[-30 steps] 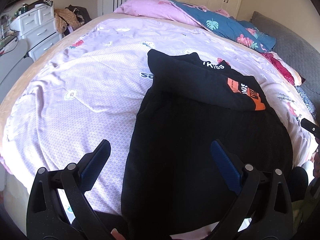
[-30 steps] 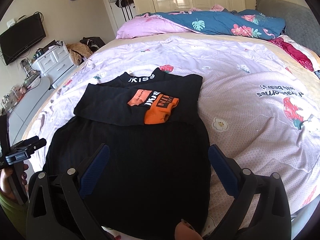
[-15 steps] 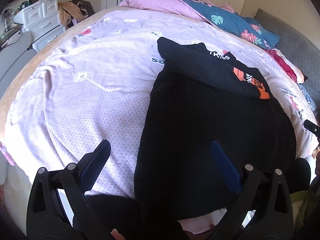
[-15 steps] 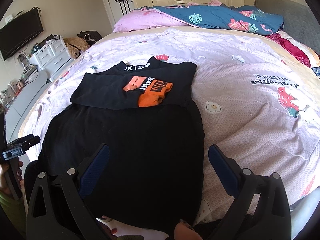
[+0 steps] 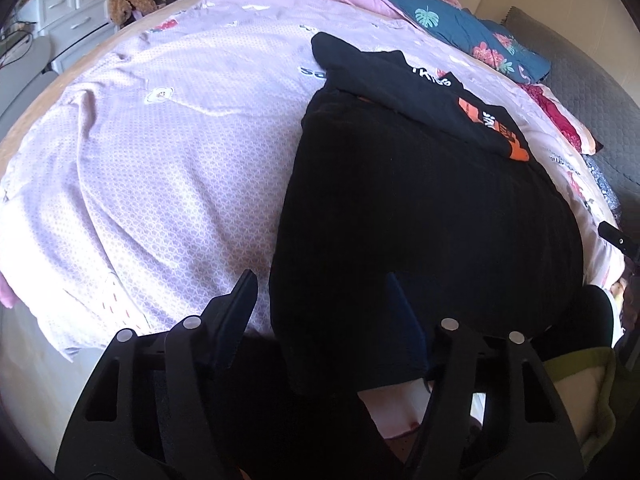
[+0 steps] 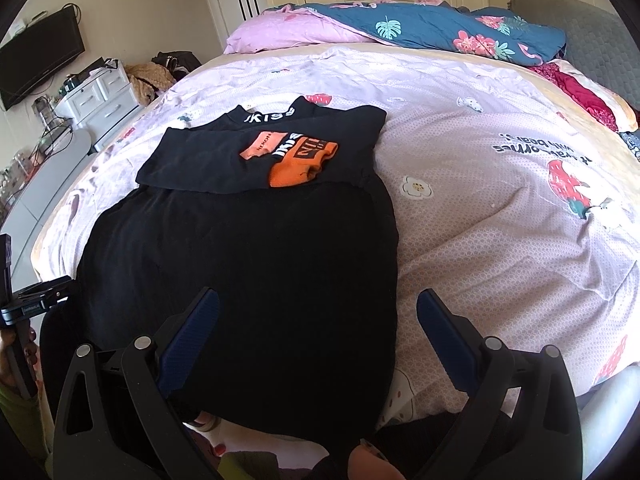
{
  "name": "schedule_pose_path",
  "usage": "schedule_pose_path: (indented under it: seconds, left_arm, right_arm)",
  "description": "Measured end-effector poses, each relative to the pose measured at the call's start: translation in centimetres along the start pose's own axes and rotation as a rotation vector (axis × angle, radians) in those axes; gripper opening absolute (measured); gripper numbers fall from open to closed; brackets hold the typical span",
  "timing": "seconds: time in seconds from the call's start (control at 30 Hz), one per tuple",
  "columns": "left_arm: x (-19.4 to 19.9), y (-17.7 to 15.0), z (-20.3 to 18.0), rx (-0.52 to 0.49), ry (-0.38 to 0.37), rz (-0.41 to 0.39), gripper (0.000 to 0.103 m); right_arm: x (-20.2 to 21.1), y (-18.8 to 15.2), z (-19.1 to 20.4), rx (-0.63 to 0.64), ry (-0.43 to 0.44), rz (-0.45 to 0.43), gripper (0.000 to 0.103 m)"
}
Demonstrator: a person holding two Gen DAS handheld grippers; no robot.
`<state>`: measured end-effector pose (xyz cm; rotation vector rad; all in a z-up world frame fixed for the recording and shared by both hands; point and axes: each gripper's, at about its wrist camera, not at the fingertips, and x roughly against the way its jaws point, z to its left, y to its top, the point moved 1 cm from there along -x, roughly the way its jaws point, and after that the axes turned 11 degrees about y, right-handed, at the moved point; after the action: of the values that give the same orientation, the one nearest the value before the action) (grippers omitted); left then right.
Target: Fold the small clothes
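Since the earlier frame both grippers descend toward the near hem of the black garment [image 6: 248, 264] lying flat on the bed [image 6: 480, 208], the left gripper [image 5: 320, 300] having just been narrowing astride its hem corner without yet clamping, the right gripper [image 6: 318, 312] spread wide, ready to lift.

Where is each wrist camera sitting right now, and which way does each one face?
Left wrist: sits on the left tongs, angled down at the black garment's near left corner; its jaws have just been closing, fabric between them.
Right wrist: sits on the right tongs, open over the garment's near right edge; the left hand shows at the frame's left.
Shared: the garment, the orange cuff, the lilac bedsheet.
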<state>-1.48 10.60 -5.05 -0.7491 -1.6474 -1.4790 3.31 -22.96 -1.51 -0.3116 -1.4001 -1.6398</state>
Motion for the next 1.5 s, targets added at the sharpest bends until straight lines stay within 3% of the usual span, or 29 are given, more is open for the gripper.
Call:
schedule_pose_path:
  seconds: [0.5,0.63,0.77,0.93,1.0,1.03,1.13,1.2,1.23,1.37,1.5]
  left_arm:
    - [-1.9,-0.8,-0.2,0.025,-0.052,0.06,0.057]
    - [-1.9,-0.8,0.2,0.041,-0.035,0.048,0.038]
    - [-1.5,-0.8,1.4,0.103,-0.088,0.035,0.01]
    - [0.0,-0.5,1.2,0.095,-0.104,-0.016,0.005]
    - [0.7,-0.2,1.2,0.098,-0.114,-0.041,0.004]
    - [1.1,0.0,1.2,0.099,-0.119,-0.055,0.004]
    - [1.7,0.4,1.1,0.104,-0.129,-0.078,0.004]
    - [2.1,0.6,1.1,0.107,-0.128,-0.092,0.004]
    - [2.3,0.7,1.1,0.11,-0.13,-0.099,0.004]
    - [2.5,0.8,1.2,0.115,-0.134,-0.108,0.004]
    - [2.4,0.9,1.4,0.115,-0.121,-0.112,0.003]
  right_arm:
    - [0.2,-4.4,-1.2,-0.012,-0.013,0.102,0.098]
    - [0.1,-5.4,-1.5,-0.025,0.013,0.134,0.098]
    - [-0.5,-6.1,-1.4,-0.025,0.035,0.187,0.098]
    - [-1.3,-6.4,-1.0,-0.006,0.027,0.224,0.097]
    - [-1.9,-6.6,-1.1,-0.015,0.014,0.248,0.089]
    - [-2.2,-6.7,-1.1,-0.019,0.012,0.26,0.075]
    - [-3.0,-7.0,-0.7,0.002,-0.01,0.299,0.07]
    - [-3.5,-7.1,-0.6,0.017,-0.037,0.319,0.06]
    - [-3.5,-7.2,-0.6,0.022,-0.048,0.32,0.049]
    - [-2.5,-7.2,-1.2,-0.001,-0.043,0.275,0.023]
    - [-1.3,-7.2,-2.1,-0.02,-0.035,0.24,0.01]
